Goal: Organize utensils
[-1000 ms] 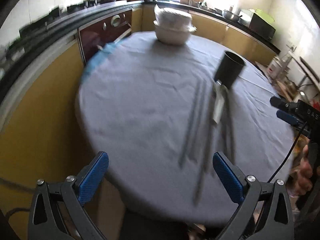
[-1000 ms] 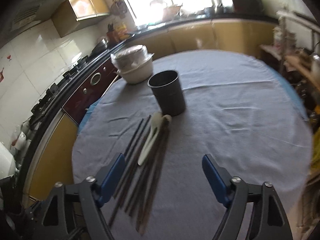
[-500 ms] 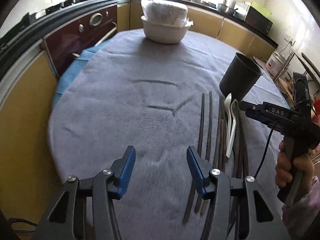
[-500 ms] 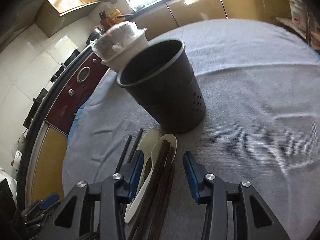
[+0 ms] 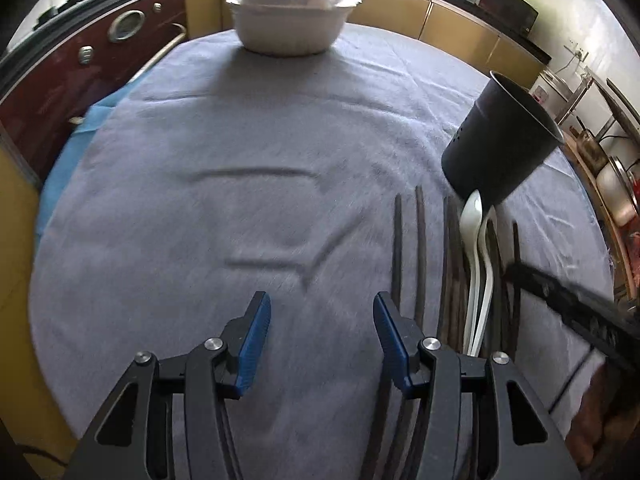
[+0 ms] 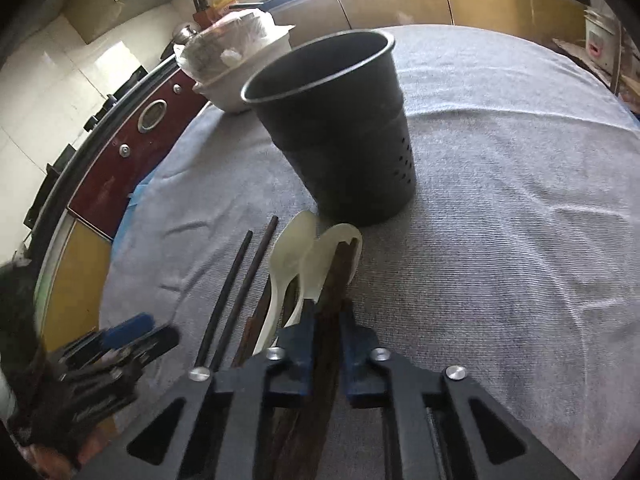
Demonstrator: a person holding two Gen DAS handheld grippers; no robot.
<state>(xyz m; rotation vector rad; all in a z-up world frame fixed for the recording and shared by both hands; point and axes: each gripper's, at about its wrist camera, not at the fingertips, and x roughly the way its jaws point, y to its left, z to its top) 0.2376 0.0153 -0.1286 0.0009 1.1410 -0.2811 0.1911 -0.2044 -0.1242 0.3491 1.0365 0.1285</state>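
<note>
A black perforated utensil cup [image 6: 340, 128] stands on the grey tablecloth; it also shows in the left wrist view [image 5: 500, 144]. In front of it lie two white spoons [image 6: 304, 264], two black chopsticks [image 6: 236, 288] and several brown chopsticks [image 6: 336, 280]. My right gripper [image 6: 326, 320] is shut on the brown chopsticks, just behind the spoons. My left gripper [image 5: 320, 320] is open and empty, low over the cloth, left of the black chopsticks [image 5: 408, 248] and spoons [image 5: 478, 264].
A white covered bowl [image 5: 288, 16] stands at the table's far edge; the right wrist view shows it [image 6: 236, 64] behind the cup. A dark red oven front [image 5: 88, 64] and yellow cabinets ring the table. The left gripper appears blurred at lower left [image 6: 120, 344].
My right gripper moved down onto the utensils and closed on the brown chopsticks. My left gripper moved forward over the cloth and stayed open.
</note>
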